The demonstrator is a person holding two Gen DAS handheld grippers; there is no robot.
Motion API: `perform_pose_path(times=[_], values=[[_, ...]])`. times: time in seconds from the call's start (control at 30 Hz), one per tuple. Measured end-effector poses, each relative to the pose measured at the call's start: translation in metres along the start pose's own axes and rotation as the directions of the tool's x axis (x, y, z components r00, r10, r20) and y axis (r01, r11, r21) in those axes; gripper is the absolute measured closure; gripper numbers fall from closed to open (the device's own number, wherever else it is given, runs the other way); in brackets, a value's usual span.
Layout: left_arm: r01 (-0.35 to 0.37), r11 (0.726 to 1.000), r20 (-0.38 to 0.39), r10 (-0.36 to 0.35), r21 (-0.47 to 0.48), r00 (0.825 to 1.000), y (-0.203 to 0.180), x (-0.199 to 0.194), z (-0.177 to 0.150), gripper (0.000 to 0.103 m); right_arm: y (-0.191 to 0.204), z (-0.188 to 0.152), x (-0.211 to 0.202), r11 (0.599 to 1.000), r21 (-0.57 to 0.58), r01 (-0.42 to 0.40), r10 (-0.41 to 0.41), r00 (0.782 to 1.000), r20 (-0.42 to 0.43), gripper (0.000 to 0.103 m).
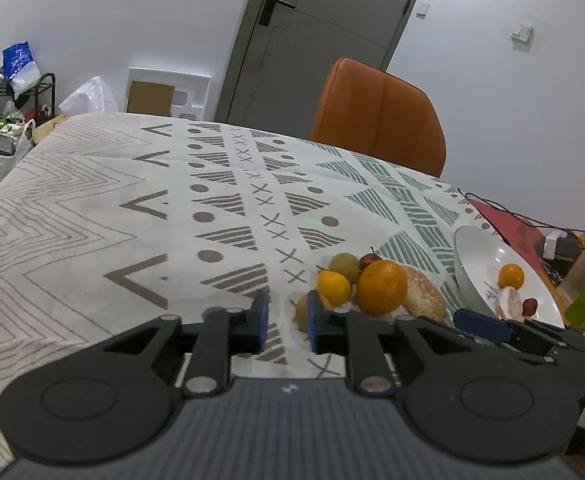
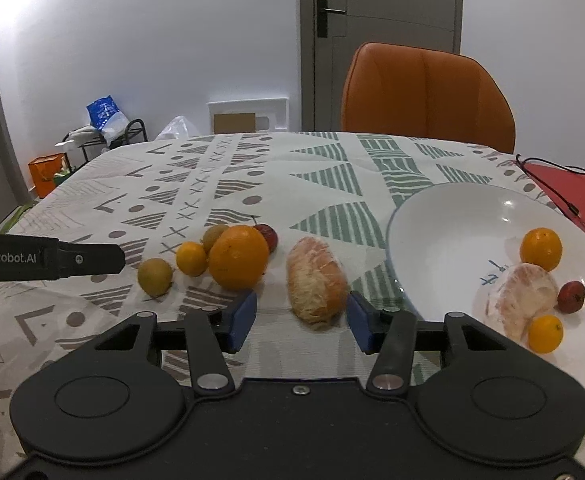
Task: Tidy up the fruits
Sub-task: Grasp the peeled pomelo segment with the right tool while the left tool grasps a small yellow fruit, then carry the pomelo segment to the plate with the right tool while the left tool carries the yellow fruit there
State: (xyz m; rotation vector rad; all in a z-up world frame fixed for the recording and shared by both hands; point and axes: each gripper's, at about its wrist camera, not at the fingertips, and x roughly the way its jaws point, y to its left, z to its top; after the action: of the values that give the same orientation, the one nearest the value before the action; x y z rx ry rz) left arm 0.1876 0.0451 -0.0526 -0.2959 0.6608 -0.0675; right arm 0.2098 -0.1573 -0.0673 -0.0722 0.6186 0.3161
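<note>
**A:** Which step do we have in hand here?

**B:** We judge it to be the approach to the next fruit. Our right gripper point(image 2: 302, 322) stands with its blue pads wide apart, and the peeled pomelo segment point(image 2: 317, 282) lies on the patterned tablecloth point(image 2: 324, 184) just ahead of the gap, between the two fingertips' lines but not yet between the pads. Nothing is held.

**A:** And the left gripper point(image 1: 285, 322)?

**B:** Its fingers are set narrow, with bare cloth showing through the gap; it holds nothing. It points towards the near end of the fruit cluster, where a brownish-green fruit point(image 1: 302, 312) sits partly hidden behind its right pad.

**A:** Where do the fruits lie?

**B:** In two groups. On the cloth: the large orange point(image 2: 238, 257), a small orange point(image 2: 190, 258), two brownish-green fruits point(image 2: 155, 276), a small red fruit point(image 2: 269, 236) behind the large orange, and the pomelo segment well to the right of them. In the white bowl point(image 2: 444, 232): two small oranges point(image 2: 540, 249), another peeled segment point(image 2: 520, 296) and a red fruit point(image 2: 571, 296). We judge the sorting partly done.

**A:** What does the next move call for?

**B:** We judge that the right gripper should advance until the segment sits between the pads, then close gently, since peeled flesh bruises and tears. The bowl's rim lies just beside the right pad, so the carry is short but must clear that rim.
</note>
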Motion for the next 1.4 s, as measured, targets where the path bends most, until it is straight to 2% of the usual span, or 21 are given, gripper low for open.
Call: perform_pose_path(times=[0.13,0.37,0.47,0.57,0.6,0.67,0.7,1.07,1.2,1.3,1.4], values=[[0.003,1.0,-0.003,-0.003,0.003,1.0,-0.006,0.006,-0.002,0.068,0.0,0.0,0.002,1.0,-0.017,0.017,-0.017,1.0,0.001,0.053],[-0.004,1.0,-0.029,0.004,-0.006,1.0,-0.01,0.02,-0.005,0.067,0.005,0.001,0.009,0.996,-0.07,0.058,-0.057,0.998,0.014,0.054],[-0.011,1.0,-0.031,0.011,-0.001,0.999,-0.013,0.024,-0.006,0.068,0.008,0.003,0.012,0.993,-0.094,0.073,-0.072,0.997,0.015,0.057],[-0.003,1.0,-0.043,0.003,-0.009,0.999,-0.012,0.028,-0.007,0.076,0.012,0.0,0.017,0.988,-0.133,0.08,-0.08,0.997,0.004,0.06],[-0.003,1.0,-0.038,0.003,-0.004,0.999,-0.012,0.028,-0.007,0.081,0.012,-0.001,0.019,0.988,-0.132,0.074,-0.076,0.997,-0.008,0.062],[-0.01,1.0,-0.038,0.01,-0.002,0.999,-0.012,0.026,-0.007,0.081,0.013,-0.002,0.019,0.987,-0.139,0.08,-0.081,0.997,-0.001,0.066],[-0.014,1.0,-0.036,0.014,0.001,0.999,-0.012,0.025,-0.007,0.081,0.014,-0.002,0.018,0.986,-0.143,0.08,-0.081,0.997,0.0,0.072],[-0.017,1.0,-0.019,0.017,0.004,1.0,-0.012,0.009,-0.01,0.081,0.015,-0.013,-0.007,0.993,-0.117,0.013,-0.017,0.999,-0.032,0.073],[-0.018,1.0,-0.015,0.018,0.009,1.0,-0.014,0.003,-0.014,0.081,0.016,-0.018,-0.015,0.992,-0.123,0.014,-0.02,0.998,-0.053,0.072],[-0.02,1.0,-0.019,0.021,0.011,1.0,-0.014,0.0,-0.016,0.081,0.017,-0.019,-0.014,0.992,-0.128,0.019,-0.026,0.999,-0.047,0.064],[-0.023,1.0,-0.019,0.024,0.012,1.0,-0.014,-0.002,-0.016,0.081,0.017,-0.017,-0.011,0.991,-0.13,0.019,-0.025,0.999,-0.04,0.06]])
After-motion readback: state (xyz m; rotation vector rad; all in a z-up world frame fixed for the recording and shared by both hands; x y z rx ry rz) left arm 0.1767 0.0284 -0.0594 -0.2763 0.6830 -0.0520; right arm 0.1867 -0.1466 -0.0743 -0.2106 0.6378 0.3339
